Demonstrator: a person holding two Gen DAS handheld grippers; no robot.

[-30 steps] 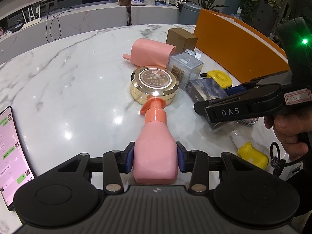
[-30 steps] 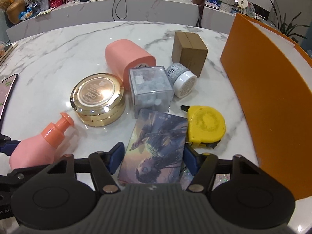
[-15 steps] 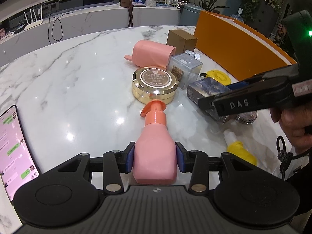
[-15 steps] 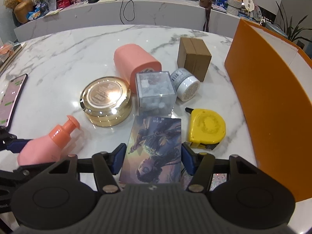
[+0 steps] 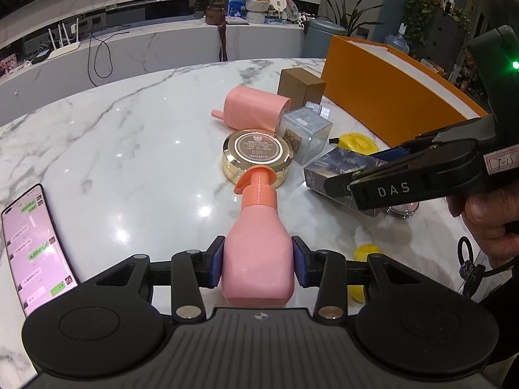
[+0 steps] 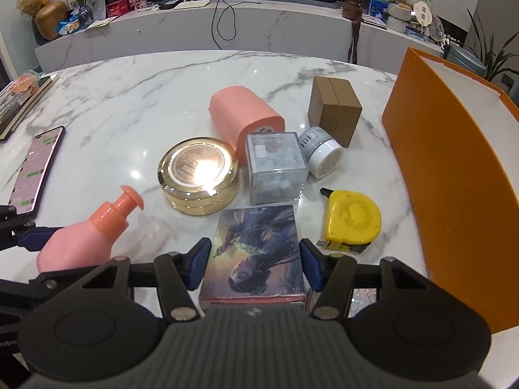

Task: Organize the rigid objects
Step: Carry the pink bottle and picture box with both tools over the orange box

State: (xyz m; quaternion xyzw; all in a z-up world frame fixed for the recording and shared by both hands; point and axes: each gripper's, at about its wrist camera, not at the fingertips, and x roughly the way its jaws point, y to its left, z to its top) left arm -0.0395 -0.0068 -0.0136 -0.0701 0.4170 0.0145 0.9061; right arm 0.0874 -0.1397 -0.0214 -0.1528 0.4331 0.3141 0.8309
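Note:
My left gripper (image 5: 258, 264) is shut on a pink pump bottle (image 5: 258, 253) with an orange pump head and holds it above the marble table (image 5: 129, 136); the bottle also shows in the right wrist view (image 6: 84, 236). My right gripper (image 6: 254, 264) is shut on a flat illustrated box (image 6: 254, 249) and holds it off the table; the box shows in the left wrist view (image 5: 337, 168). A large orange box (image 6: 454, 175) stands open at the right.
On the table lie a gold round tin (image 6: 199, 175), a pink cylinder (image 6: 243, 116) on its side, a clear cube (image 6: 275, 168), a white jar (image 6: 321, 155), a brown carton (image 6: 334, 110), a yellow tape measure (image 6: 352, 220) and a phone (image 5: 35, 243) at the left.
Both grippers have risen and pulled back a little with their objects held. The table items have not moved.

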